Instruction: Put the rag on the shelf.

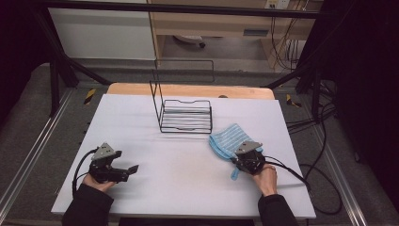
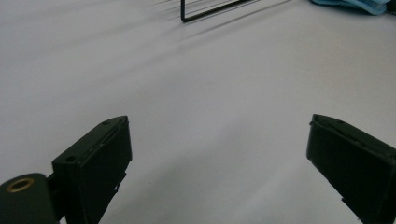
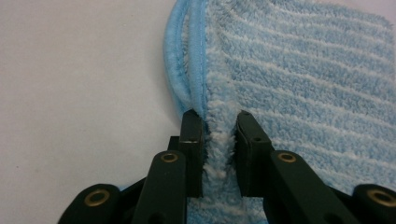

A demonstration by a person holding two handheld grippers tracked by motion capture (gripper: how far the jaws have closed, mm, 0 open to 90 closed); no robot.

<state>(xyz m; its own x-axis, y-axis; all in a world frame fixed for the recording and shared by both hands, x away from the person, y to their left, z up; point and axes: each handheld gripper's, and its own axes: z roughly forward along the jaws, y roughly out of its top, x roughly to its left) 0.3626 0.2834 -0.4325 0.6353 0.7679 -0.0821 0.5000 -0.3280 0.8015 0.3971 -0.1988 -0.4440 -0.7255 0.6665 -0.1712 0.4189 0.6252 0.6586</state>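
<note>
A light blue striped towelling cloth (image 1: 227,138) lies folded on the white table (image 1: 188,183), right of centre. My right gripper (image 1: 239,154) is at its near edge. In the right gripper view the jaws (image 3: 219,122) pinch a raised ridge of the cloth (image 3: 303,70) beside its rolled hem, pads pressed into the pile. My left gripper (image 1: 127,161) rests near the table's front left, held by a hand, jaws wide apart (image 2: 217,135) with nothing but bare table between them. The cloth's corner (image 2: 355,4) shows far off in the left gripper view.
A black wire rack (image 1: 186,115) stands at the back centre of the table, its base corner (image 2: 210,11) visible in the left gripper view. Cables trail off the table's right side (image 1: 306,179). Metal frame rails flank the table.
</note>
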